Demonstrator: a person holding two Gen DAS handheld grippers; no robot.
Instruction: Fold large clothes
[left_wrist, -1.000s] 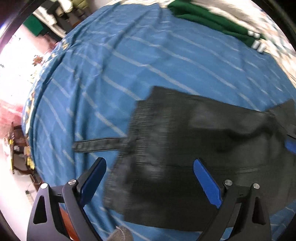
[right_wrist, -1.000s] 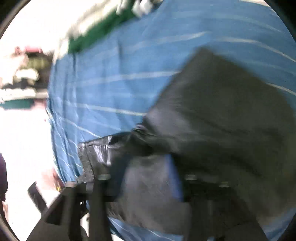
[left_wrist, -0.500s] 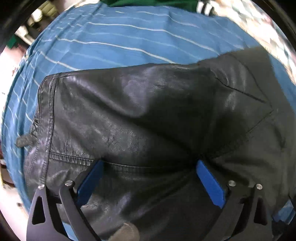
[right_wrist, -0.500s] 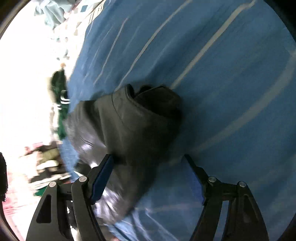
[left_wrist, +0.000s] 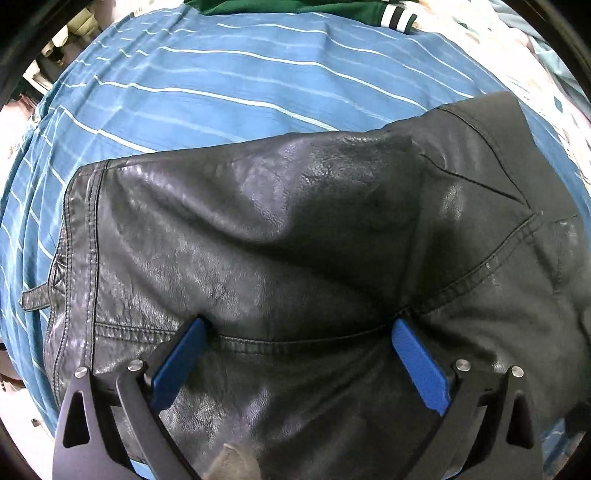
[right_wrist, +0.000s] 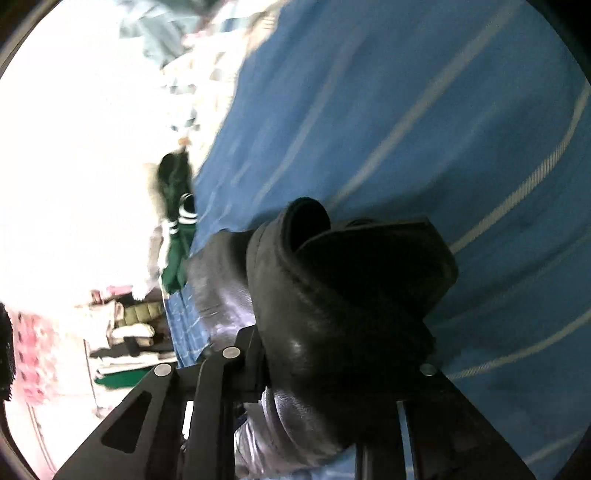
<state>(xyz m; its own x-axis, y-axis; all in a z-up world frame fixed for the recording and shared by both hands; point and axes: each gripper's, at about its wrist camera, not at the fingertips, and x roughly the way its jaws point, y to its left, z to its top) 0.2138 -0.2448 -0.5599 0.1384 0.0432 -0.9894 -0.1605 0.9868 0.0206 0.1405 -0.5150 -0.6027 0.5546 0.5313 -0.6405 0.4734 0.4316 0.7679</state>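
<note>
A black leather jacket (left_wrist: 280, 229) lies spread on a blue striped bedsheet (left_wrist: 229, 85). My left gripper (left_wrist: 295, 328) is open, its blue pads (left_wrist: 177, 362) resting on the leather near a stitched seam. In the right wrist view a bunched, rolled part of the same jacket (right_wrist: 347, 295) fills the space between my right gripper's fingers (right_wrist: 332, 354); the pads are hidden under the leather, so I cannot see how the jaws stand.
A green garment with white cuffs (left_wrist: 332, 9) lies at the far edge of the bed; it also shows in the right wrist view (right_wrist: 177, 236). Piled clothes (right_wrist: 129, 332) sit beyond the bed's edge. The blue sheet (right_wrist: 424, 110) stretches to the right.
My left gripper has come down from above the sheet onto the jacket and stays open. The right gripper has swung round and closed in, and the rolled leather now fills it.
</note>
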